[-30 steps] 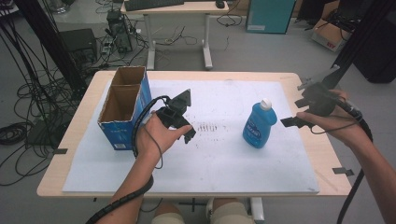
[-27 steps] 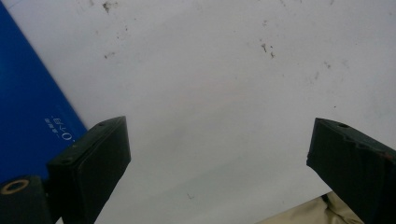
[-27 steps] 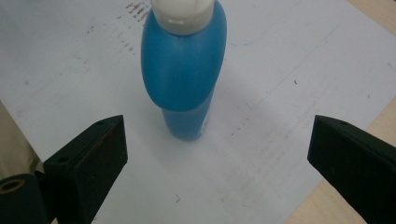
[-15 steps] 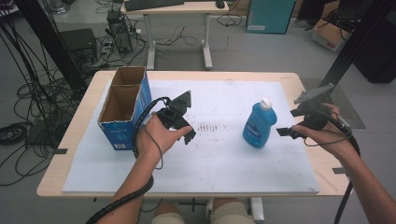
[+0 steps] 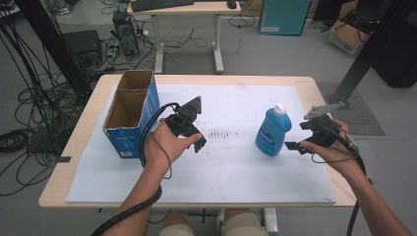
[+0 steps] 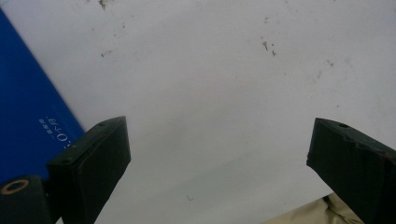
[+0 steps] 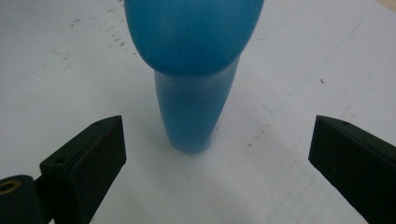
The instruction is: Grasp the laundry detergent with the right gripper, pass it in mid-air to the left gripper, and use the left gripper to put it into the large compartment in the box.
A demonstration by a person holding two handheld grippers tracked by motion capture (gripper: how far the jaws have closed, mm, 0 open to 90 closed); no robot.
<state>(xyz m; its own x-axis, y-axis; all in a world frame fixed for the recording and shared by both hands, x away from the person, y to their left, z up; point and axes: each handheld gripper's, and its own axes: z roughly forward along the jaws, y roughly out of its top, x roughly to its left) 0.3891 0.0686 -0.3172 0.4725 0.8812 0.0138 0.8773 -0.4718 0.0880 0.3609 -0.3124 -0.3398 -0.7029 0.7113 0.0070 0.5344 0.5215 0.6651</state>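
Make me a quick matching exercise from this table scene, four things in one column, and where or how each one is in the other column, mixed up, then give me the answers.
Things
1. blue bottle
2. cardboard box
3. left gripper
4. right gripper

Places or states
A. open, beside the box, over bare white sheet
B. stands upright with a white cap, right of the table's middle
C. open, jaws aimed at the bottle from its right
D. blue outside, top open, near the table's left edge

Pairs: 1-B, 2-D, 3-A, 4-C
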